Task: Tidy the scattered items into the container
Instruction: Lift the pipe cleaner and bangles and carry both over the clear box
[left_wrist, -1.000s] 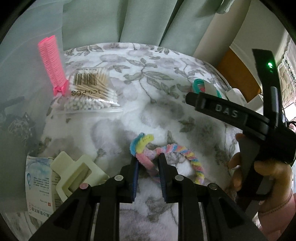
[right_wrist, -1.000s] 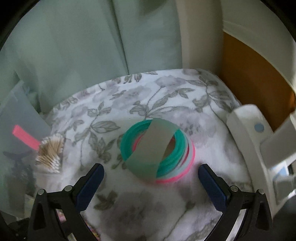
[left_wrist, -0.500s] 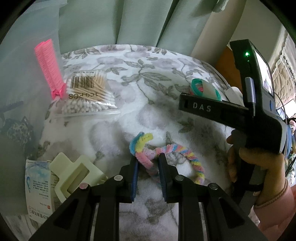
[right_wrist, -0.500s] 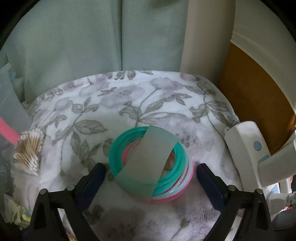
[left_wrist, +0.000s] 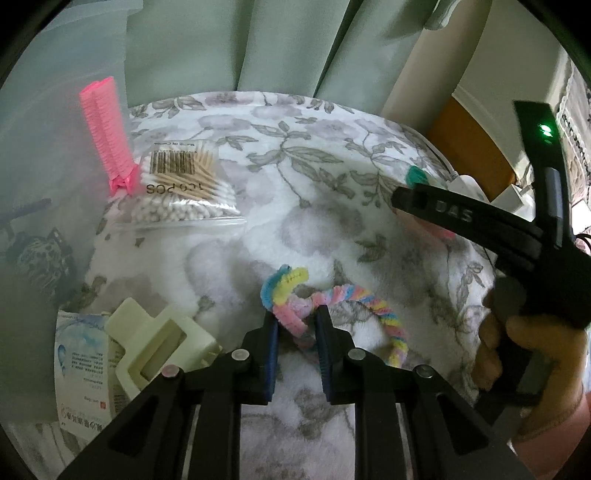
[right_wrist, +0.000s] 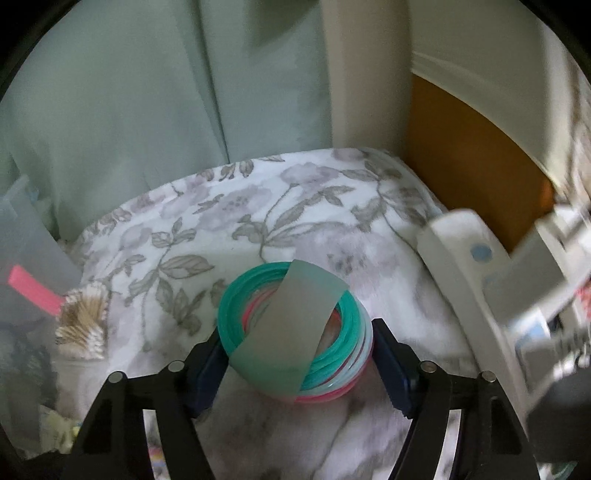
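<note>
My left gripper (left_wrist: 295, 332) is shut on a pastel twisted pipe-cleaner loop (left_wrist: 354, 299) that lies on the floral blanket (left_wrist: 295, 192). My right gripper (right_wrist: 297, 350) has its jaws around a banded stack of teal and pink rings (right_wrist: 291, 328), both pads touching its sides. The right gripper's body also shows at the right of the left wrist view (left_wrist: 517, 229). A translucent plastic container (left_wrist: 44, 206) stands at the left, its wall in front of a pink hair roller (left_wrist: 109, 133).
A bag of cotton swabs (left_wrist: 181, 192), a cream claw clip (left_wrist: 159, 343) and a printed packet (left_wrist: 79, 369) lie by the container. A white power strip (right_wrist: 491, 295) sits at the blanket's right edge. Green curtains (right_wrist: 129, 110) hang behind.
The right gripper moved forward and closed its jaws from wide open onto the ring stack. The left gripper kept its hold on the pipe-cleaner loop.
</note>
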